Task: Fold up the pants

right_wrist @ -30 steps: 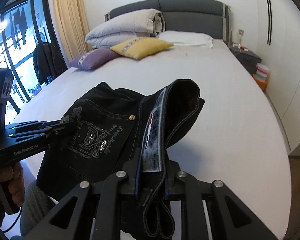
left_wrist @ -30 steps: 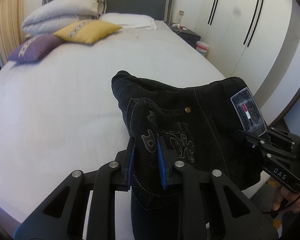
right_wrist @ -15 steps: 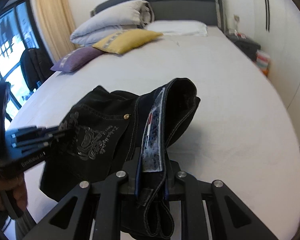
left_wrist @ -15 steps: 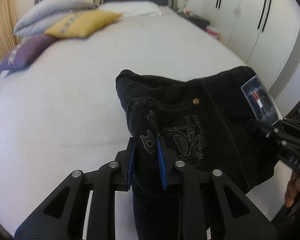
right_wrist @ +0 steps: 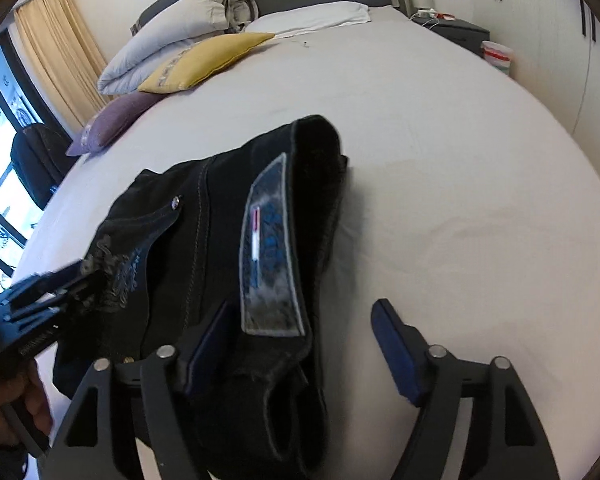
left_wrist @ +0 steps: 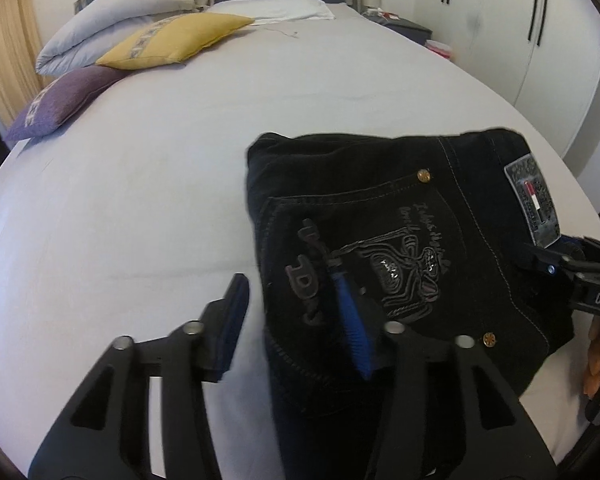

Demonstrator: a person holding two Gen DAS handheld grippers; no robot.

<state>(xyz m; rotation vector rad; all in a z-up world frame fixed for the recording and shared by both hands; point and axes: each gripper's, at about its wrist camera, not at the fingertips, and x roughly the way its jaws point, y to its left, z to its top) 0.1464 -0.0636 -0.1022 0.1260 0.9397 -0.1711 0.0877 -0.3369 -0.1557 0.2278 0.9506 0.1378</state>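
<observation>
Folded black denim pants (left_wrist: 384,216) lie near the white bed's (left_wrist: 140,208) foot edge; left hand-held gripper (left_wrist: 292,316) and right hand-held gripper (right_wrist: 300,344) jaws opening, releasing the fabric between them.

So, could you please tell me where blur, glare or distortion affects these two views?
Left wrist view: fisheye bends the bed; pants fairly sharp. Right wrist view: the left gripper and pants patch are motion-blurred, and the window is overexposed.

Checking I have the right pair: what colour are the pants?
Black, with pale stitching, shown best in the left wrist view: pants.
</observation>
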